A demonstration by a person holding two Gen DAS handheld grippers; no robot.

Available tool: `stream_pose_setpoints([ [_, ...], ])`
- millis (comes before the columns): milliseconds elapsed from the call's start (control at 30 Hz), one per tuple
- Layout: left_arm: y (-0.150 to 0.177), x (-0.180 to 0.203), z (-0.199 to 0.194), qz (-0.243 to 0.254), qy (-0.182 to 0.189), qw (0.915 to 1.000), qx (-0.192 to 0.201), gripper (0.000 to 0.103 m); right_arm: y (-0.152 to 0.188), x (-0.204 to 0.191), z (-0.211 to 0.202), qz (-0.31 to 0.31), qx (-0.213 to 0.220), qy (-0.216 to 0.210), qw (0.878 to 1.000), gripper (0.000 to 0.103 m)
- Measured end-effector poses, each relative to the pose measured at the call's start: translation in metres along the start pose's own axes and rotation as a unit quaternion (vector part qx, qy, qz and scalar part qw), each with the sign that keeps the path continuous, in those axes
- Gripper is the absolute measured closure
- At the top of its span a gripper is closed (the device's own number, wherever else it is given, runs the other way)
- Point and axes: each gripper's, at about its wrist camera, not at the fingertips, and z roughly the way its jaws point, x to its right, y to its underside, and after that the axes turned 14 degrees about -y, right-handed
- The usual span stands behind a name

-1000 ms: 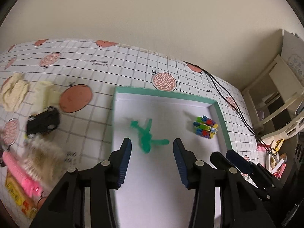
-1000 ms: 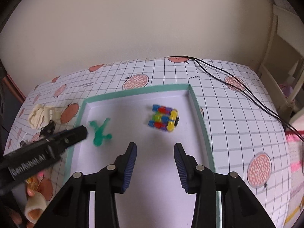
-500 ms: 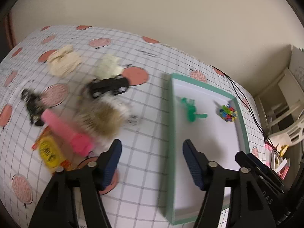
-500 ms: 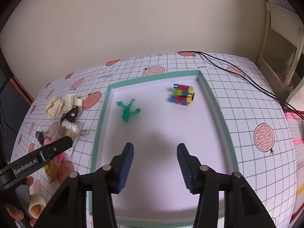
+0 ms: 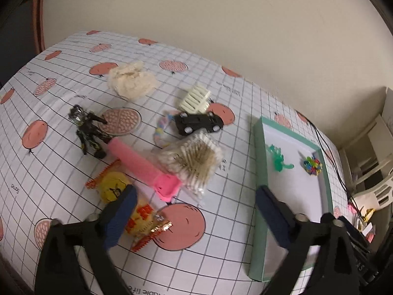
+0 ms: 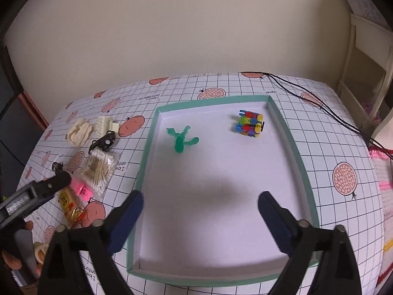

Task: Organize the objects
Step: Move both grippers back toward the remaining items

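Both claws stand apart and empty: the left gripper (image 5: 194, 211) hangs above the loose clutter, the right gripper (image 6: 200, 215) above the tray (image 6: 285, 127). Ahead of the left claw the swab pack (image 5: 194, 159) overlaps the pink clip (image 5: 145, 169); a careless grasp may drag both. Only the left view shows the black figure (image 5: 89, 129) clearly.

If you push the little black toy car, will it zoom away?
Probably: the black toy car sits on its wheels on the flat tablecloth, so a nudge along its length likely rolls it. Pushed sideways, it would more likely skid. It looks light.
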Motion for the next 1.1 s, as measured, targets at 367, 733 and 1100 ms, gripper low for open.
stream_pose_setpoints([
  [367, -0.004, -0.031, -0.003, -0.047, -0.007, 0.9989, 0.006, 0.000, 0.001, -0.008, 0.008, 0.003, 0.005, 0.003, 1.000, 0.000],
  [733, -0.012, -0.090, 0.003, -0.105, -0.027, 0.9940, -0.012, 0.000, 0.003, -0.061, 0.030, -0.030, 0.006, -0.036, 0.999, 0.000],
  [1100, -0.007, -0.133, 0.020, -0.139, -0.053, 0.9866, -0.067, 0.000, 0.016, -0.130, 0.071, -0.078, -0.021, -0.076, 0.994, 0.000],
])
